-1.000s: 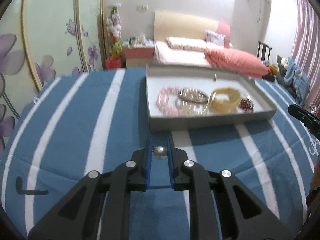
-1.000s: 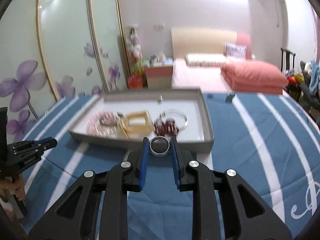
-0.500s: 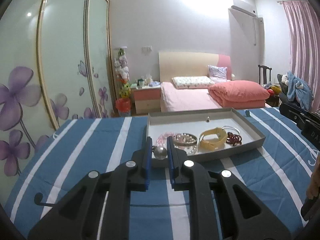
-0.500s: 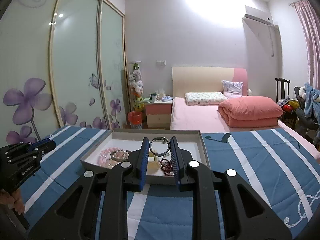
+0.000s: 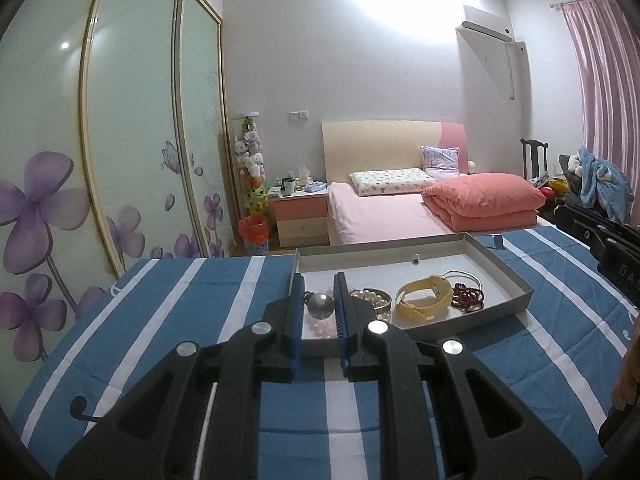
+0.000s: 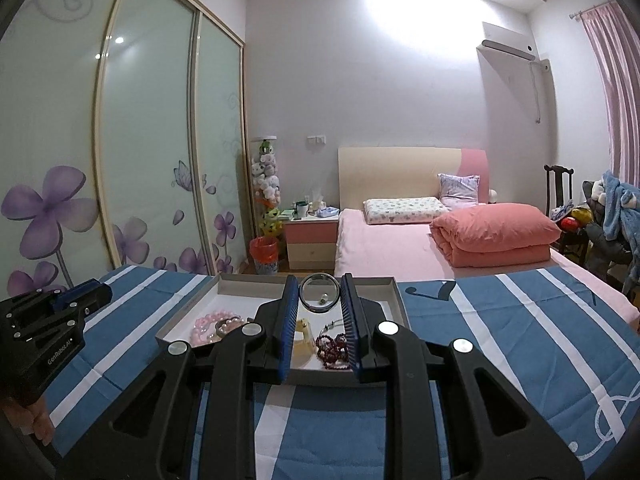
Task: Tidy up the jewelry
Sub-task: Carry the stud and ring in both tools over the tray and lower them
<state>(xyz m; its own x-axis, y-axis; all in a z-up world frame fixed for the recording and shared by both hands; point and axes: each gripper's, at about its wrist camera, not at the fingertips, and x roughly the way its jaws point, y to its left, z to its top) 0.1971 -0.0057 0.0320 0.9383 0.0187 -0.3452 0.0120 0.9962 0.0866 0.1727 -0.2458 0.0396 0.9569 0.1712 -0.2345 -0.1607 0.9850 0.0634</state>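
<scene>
**Bedroom table, both grippers lifted with jewelry in their jaws**

Blue-and-white striped cloth (image 5: 168,320) covers the table, with a pink bed (image 5: 384,216) and flowered wardrobe doors behind. Compared with a second ago, both cameras have tilted up from the cloth: far more wall and ceiling show, and the grey tray (image 5: 516,280) sits lower in each view. The left gripper (image 5: 318,304) is clenched on a silver bead (image 5: 320,306), held in front of the tray's near-left corner. The right gripper (image 6: 320,300) is clamped on a silver ring (image 6: 319,293), raised over the tray's near edge.

Inside the tray lie a pink bead bracelet (image 6: 208,322), a pearl bracelet (image 5: 374,300), a yellow band (image 5: 424,300), dark red beads (image 5: 468,294), a thin silver bangle (image 5: 462,275) and, near the far wall, a tiny piece (image 5: 416,257) that may be a small ring or stud.
</scene>
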